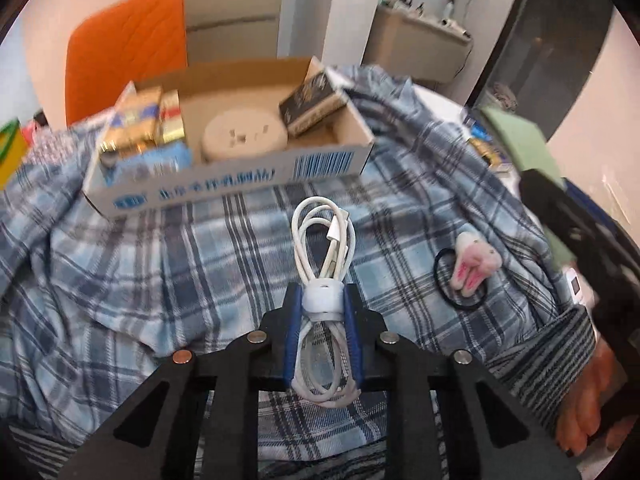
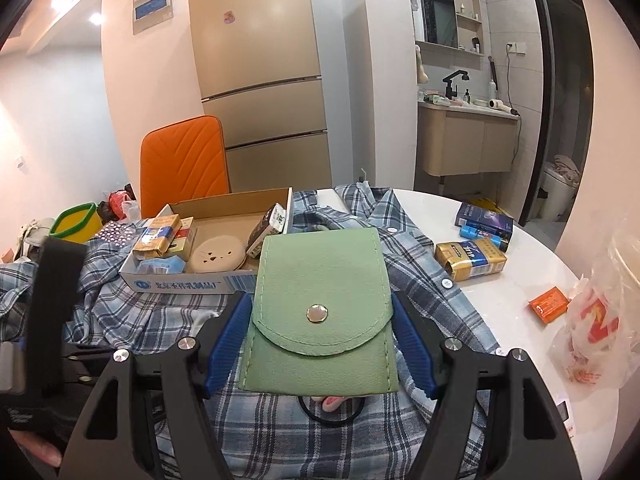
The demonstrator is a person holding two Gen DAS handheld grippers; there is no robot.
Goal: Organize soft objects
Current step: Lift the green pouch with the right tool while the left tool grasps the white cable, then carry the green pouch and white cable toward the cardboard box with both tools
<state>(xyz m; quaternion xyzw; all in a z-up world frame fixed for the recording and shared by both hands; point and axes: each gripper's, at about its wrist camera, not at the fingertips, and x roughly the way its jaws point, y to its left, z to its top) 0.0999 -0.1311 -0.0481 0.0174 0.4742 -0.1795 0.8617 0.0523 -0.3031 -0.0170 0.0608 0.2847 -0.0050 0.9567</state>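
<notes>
My left gripper [image 1: 322, 300] is shut on a coiled white cable [image 1: 324, 240] bound by a pale strap, which lies on the blue plaid shirt [image 1: 160, 280]. To its right on the shirt rests a black hair tie with a pink and white bunny charm [image 1: 472, 266]. My right gripper [image 2: 320, 308] is shut on a green snap pouch [image 2: 320, 300], held up above the shirt [image 2: 140, 312]; the hair tie [image 2: 332, 410] peeks out below the pouch. A cardboard box [image 1: 224, 188] [image 2: 180, 280] holding cigarette packs and a round beige case [image 1: 244, 134] stands behind the cable.
An orange chair [image 2: 184, 160] stands behind the table. On the white tabletop [image 2: 500, 300] at the right lie a gold pack [image 2: 470, 260], a dark blue box [image 2: 484, 222], an orange packet [image 2: 548, 304] and a plastic bag [image 2: 592, 320]. A yellow and green container [image 2: 76, 224] sits far left.
</notes>
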